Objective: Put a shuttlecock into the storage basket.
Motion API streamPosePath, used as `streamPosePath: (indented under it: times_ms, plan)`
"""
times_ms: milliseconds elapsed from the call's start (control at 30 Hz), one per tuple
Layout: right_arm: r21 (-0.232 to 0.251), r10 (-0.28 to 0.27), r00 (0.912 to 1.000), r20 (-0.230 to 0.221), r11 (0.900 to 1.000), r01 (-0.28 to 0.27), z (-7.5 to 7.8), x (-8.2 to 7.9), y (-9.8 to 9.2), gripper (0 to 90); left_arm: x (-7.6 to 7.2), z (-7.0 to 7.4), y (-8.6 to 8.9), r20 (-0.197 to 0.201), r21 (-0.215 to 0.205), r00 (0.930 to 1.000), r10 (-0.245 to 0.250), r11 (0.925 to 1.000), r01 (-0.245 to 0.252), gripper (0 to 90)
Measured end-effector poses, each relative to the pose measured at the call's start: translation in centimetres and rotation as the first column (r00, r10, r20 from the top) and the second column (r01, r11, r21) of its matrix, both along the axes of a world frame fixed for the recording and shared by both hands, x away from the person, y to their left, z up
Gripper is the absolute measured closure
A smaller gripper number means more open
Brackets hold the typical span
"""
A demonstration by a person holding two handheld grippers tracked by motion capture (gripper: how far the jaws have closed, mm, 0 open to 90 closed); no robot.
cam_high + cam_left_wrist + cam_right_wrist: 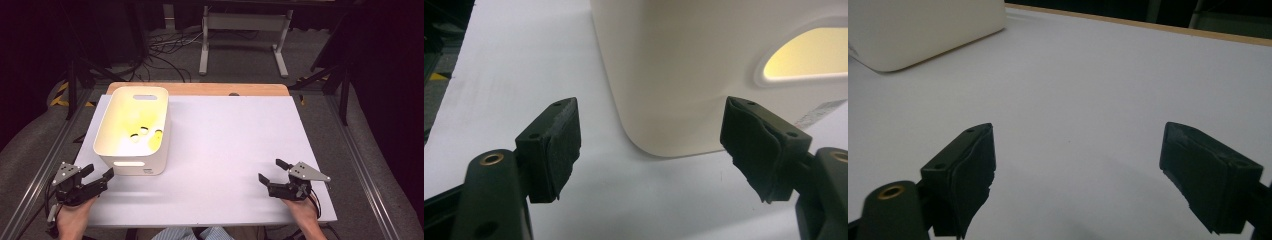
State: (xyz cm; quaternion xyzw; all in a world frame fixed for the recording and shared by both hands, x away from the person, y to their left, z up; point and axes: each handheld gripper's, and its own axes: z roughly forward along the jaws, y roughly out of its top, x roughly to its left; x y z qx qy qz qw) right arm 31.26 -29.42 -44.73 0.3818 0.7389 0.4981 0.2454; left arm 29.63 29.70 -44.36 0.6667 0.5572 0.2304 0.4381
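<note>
The bin (134, 131) is sitting near the surface's (225, 150) far-left corner, small yellow pieces (144, 135) already lying inside. The left gripper (97, 176) is hanging just beside its near wall, jaws apart, holding nothing. The right gripper (270, 171) is resting near the near-right corner, jaws apart, also holding nothing. Loading is looking done, I'd judge.

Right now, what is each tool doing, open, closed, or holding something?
Left tool: open, holding nothing, pointed at the white bin.
Right tool: open, holding nothing, over the white table.

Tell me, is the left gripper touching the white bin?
Apart. In the left gripper view, the left gripper stands open with bare table between it and the white bin.
</note>
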Motion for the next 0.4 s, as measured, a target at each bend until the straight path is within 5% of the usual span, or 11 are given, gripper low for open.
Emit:
streamPosePath:
  times_ms: [400]
  plan:
    - [0.002,-0.001,1.0,-0.006,1.0,0.001,-0.04,0.06,-0.03,15.1,0.07,-0.07,0.03,-0.001,0.0,1.0,-0.009,1.0,0.009,23.7]
